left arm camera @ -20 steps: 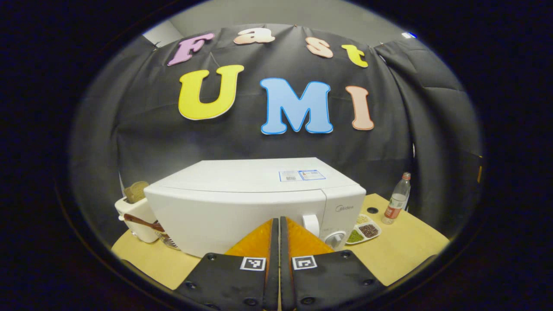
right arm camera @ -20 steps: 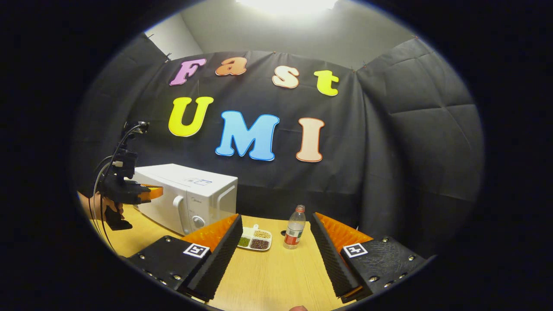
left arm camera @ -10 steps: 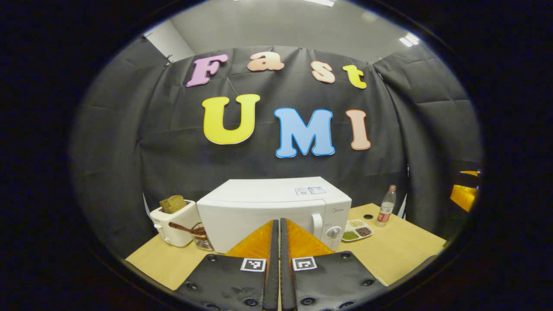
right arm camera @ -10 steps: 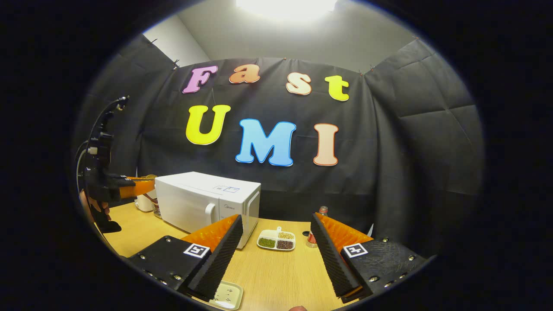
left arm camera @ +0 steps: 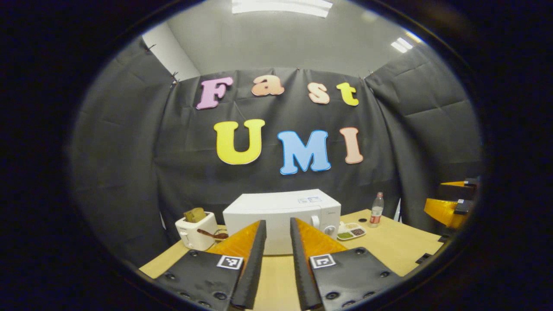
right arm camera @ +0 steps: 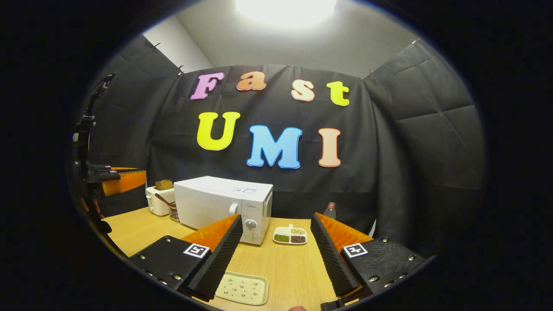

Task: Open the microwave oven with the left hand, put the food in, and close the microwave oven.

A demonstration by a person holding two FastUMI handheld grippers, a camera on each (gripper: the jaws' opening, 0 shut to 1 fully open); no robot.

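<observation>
Toward table's far edge, white microwave (left arm camera: 276, 218) is seen, door shut, set back from both grippers. Toaster (left arm camera: 195, 230) with bread stands just beside it on one side, divided snack dish (right arm camera: 290, 235) and bottle (left arm camera: 376, 209) on other. Pale tray (right arm camera: 242, 288) lies near table's front edge. Left gripper (left arm camera: 278, 259) is held narrowly parted, nothing between fingers. Right gripper (right arm camera: 276, 255) is spread wide, nothing gripped.
</observation>
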